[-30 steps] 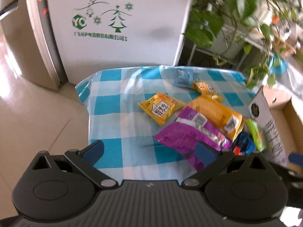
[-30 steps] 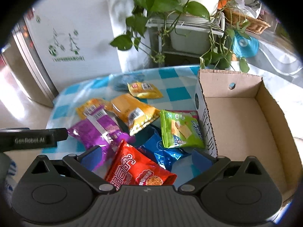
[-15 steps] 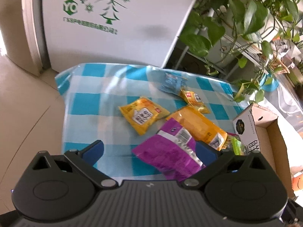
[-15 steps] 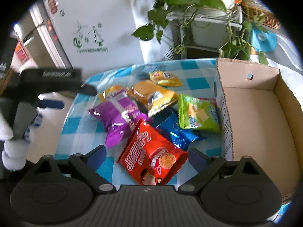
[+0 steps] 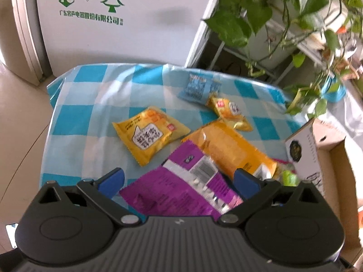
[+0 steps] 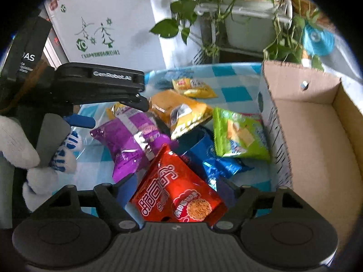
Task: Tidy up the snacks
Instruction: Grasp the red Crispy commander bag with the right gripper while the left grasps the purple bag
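Both jaws wide open: left gripper over purple bag, right gripper over red bag.

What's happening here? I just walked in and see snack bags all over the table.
A person with a hand-held gripper in each hand is sorting snacks. The left hand-held gripper is open over the purple packet; the right hand-held gripper is open around the red noodle packet. Neither has closed. The cardboard box beside the pile holds nothing that shows, and the other packets lie on the checked tablecloth.
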{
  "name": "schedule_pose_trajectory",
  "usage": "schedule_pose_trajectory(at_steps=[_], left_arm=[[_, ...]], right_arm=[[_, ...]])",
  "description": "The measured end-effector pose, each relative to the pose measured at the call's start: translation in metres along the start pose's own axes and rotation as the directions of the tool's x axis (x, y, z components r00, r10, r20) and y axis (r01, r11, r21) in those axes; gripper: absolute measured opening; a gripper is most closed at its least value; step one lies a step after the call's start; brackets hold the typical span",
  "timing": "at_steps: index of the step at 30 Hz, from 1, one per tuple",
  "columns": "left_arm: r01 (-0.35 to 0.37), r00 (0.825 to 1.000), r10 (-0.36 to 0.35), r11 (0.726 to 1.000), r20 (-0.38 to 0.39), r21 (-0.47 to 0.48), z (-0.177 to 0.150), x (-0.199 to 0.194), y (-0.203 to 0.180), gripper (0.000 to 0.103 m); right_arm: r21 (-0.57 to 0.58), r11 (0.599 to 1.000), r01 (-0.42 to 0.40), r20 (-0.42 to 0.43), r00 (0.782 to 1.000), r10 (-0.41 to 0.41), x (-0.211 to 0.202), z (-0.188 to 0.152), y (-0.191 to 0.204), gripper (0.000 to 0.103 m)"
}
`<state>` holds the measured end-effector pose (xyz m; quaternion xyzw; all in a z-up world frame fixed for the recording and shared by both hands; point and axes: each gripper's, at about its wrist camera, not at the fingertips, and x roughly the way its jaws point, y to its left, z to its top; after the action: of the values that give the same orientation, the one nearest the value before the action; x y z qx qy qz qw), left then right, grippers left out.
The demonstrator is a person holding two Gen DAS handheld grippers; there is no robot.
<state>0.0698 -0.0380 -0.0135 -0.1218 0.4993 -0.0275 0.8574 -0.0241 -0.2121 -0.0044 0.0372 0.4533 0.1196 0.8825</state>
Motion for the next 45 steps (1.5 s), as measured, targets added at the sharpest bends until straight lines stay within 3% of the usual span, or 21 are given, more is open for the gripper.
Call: schedule_pose_trajectory(at_steps=[3,10,13,20,26,31,35,39,45], left_arm=[[-0.039,0.999,0.039,0.998,-0.004,0.054,-0.007,0.0,0.001,0.102],[-0.13,0.991,0.135,0.981,-0.021,0.144,-0.02,-0.017,0.022,0.102],[-0.127,0.991,0.13,0.984,-0.021,0.122,-0.022,-0.023,0.039,0.102],[0.005,1.0,-0.005,0.999,-0.004,0.054,-0.02,-0.035,0.054,0.102],[0.078,0.994,-0.072,0.993,-0.08,0.084,-0.029,-0.02,0.031,0.102],[0.088,0.992,-0.07,0.98,-0.109,0.177,-0.038,-0.008,0.015,0.102],[0.054,0.99,-0.028,0.98,-0.136,0.191,-0.044,0.003,0.018,0.102],[0.037,0.993,-0.01,0.974,-0.118,0.224,-0.048,0.005,0.016,0.102],[-0.018,0.991,0.062,0.94,-0.118,0.34,-0.058,0.006,0.005,0.102]], right_arm=[[0.004,0.999,-0.049,-0.049,0.998,0.049,0.005,-0.003,0.003,0.083],[-0.023,0.981,-0.191,-0.18,0.966,0.183,0.009,-0.017,0.012,0.091],[-0.028,0.974,-0.225,-0.205,0.955,0.215,0.008,-0.021,0.014,0.093],[-0.061,0.983,-0.171,-0.194,0.968,0.157,0.011,-0.018,0.019,0.094],[-0.095,0.989,-0.113,-0.191,0.977,0.093,0.022,-0.02,0.032,0.094],[-0.13,0.989,-0.074,-0.198,0.979,0.047,0.033,-0.024,0.037,0.092],[-0.145,0.989,-0.035,-0.211,0.977,0.003,0.036,-0.029,0.034,0.086],[-0.124,0.991,-0.043,-0.216,0.976,0.016,0.036,-0.029,0.029,0.086],[-0.138,0.99,-0.037,-0.221,0.975,0.006,0.038,-0.03,0.03,0.089]])
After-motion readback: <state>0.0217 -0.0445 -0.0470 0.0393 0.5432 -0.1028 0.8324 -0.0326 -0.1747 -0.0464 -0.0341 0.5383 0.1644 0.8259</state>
